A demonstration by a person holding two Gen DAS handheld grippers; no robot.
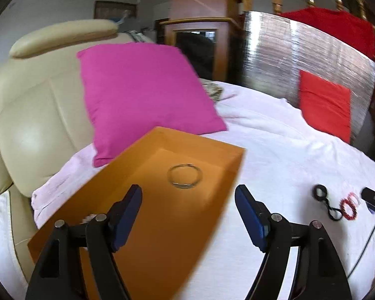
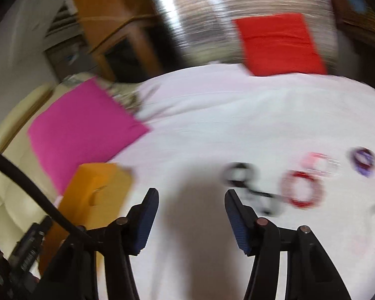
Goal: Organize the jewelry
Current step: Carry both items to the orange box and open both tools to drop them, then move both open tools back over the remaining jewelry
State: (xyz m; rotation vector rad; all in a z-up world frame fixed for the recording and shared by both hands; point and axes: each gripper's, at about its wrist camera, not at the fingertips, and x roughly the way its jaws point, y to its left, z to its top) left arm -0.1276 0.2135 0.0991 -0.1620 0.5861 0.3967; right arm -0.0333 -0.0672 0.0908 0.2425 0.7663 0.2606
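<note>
Lying beyond parted jaws, bangle [image 1: 185, 177] occupies box [image 1: 147, 215].

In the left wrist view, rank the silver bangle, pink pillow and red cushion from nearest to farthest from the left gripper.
From the left gripper:
1. Silver bangle, just ahead, lying in the orange box.
2. Pink pillow, beyond the box, leaning to the left.
3. Red cushion, far right, against the silver panel.

A white sheet [image 1: 275, 150] spreads ahead of the tongs. Far left stands a cream leather chair [image 1: 32, 105] with a pink cushion [image 1: 142, 92] leaning on it. Ahead right, a red cushion [image 1: 325, 107] rests against a silver panel [image 1: 287, 57]; a wooden cabinet [image 1: 195, 47] stands behind.
</note>
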